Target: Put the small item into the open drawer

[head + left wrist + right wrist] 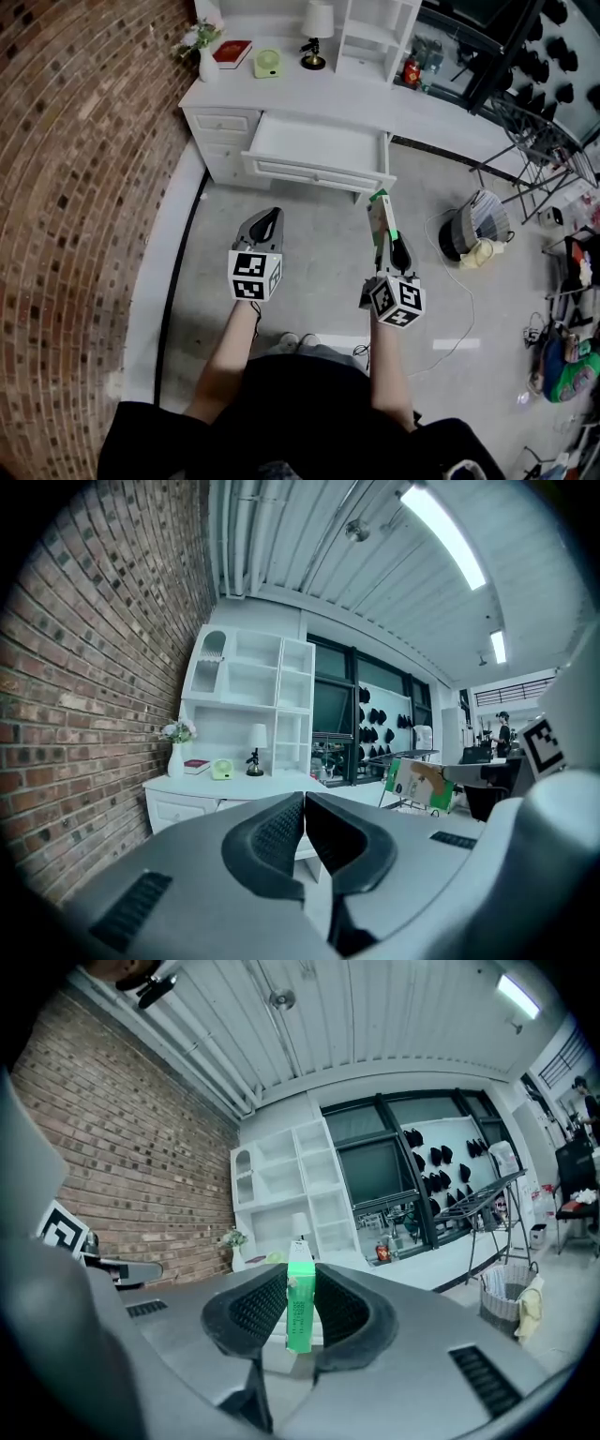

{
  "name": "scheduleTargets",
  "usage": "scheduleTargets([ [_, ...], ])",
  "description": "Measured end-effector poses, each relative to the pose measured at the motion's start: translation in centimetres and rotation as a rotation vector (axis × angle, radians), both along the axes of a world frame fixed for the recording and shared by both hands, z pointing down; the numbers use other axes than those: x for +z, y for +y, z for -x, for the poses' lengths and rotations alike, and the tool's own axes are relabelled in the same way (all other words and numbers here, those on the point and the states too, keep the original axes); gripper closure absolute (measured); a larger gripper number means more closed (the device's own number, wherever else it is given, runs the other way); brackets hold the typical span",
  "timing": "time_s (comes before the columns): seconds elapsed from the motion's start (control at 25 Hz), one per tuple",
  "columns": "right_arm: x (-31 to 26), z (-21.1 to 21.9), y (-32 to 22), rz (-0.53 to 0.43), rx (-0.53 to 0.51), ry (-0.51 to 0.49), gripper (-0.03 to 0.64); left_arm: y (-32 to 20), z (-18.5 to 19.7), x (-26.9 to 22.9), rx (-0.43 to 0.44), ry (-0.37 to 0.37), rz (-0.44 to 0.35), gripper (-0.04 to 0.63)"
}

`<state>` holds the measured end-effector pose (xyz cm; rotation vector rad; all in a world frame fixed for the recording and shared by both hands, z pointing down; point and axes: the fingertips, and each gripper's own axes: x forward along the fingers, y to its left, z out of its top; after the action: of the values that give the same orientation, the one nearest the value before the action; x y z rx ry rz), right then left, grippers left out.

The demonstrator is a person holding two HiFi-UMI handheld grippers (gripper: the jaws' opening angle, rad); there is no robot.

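A small flat box with a green edge point(379, 217) point(299, 1307) is clamped between the jaws of my right gripper point(389, 246) point(300, 1312), held out in front of me above the floor. The white desk's drawer point(319, 142) stands pulled open, and what I see of its inside is bare white; it lies ahead and slightly left of the box. My left gripper point(262, 225) point(304, 834) is shut with nothing in it, level with the right one. The box point(422, 782) also shows at the right of the left gripper view.
The white desk point(309, 89) stands against a brick wall point(75, 187), with a vase point(206, 62), a red book point(232, 52), a green clock point(267, 63) and a lamp point(316, 33) on top. A basket point(476, 228) and cable lie on the floor at right.
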<state>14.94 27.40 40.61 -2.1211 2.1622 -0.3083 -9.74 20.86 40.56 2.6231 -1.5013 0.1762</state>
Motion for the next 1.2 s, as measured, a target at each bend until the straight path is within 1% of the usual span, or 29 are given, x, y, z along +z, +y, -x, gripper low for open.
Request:
scheduleTargets([
  [0.08, 0.2, 0.2, -0.2, -0.002, 0.010, -0.026, 0.529, -0.3, 0.4, 0.1, 0.003, 0.004, -0.003, 0.571],
  [0.24, 0.7, 0.9, 0.0, 0.003, 0.044, -0.032, 0.528, -0.6, 1.2, 0.7, 0.018, 0.007, 0.001, 0.571],
  [0.32, 0.6, 1.3, 0.0, -0.005, 0.047, -0.040, 0.528, -0.6, 1.4, 0.9, 0.027, 0.009, 0.000, 0.571],
  [0.44, 0.1, 1.6, -0.4, -0.024, 0.042, -0.025, 0.528, -1.2, 1.5, 1.2, 0.034, 0.006, 0.002, 0.572],
  [0.64, -0.1, 0.9, -2.1, -0.037, 0.050, -0.044, 0.528, -3.3, 0.9, 1.2, 0.039, 0.016, -0.001, 0.571],
  [0.92, 1.0, -0.8, -8.1, -0.031, 0.046, -0.043, 0.528, -9.1, -0.6, 2.5, 0.032, 0.019, 0.015, 0.571],
  [1.2, 2.4, -3.3, -18.0, -0.007, 0.022, -0.047, 0.528, -17.7, -2.7, 4.6, 0.002, 0.007, 0.058, 0.572],
])
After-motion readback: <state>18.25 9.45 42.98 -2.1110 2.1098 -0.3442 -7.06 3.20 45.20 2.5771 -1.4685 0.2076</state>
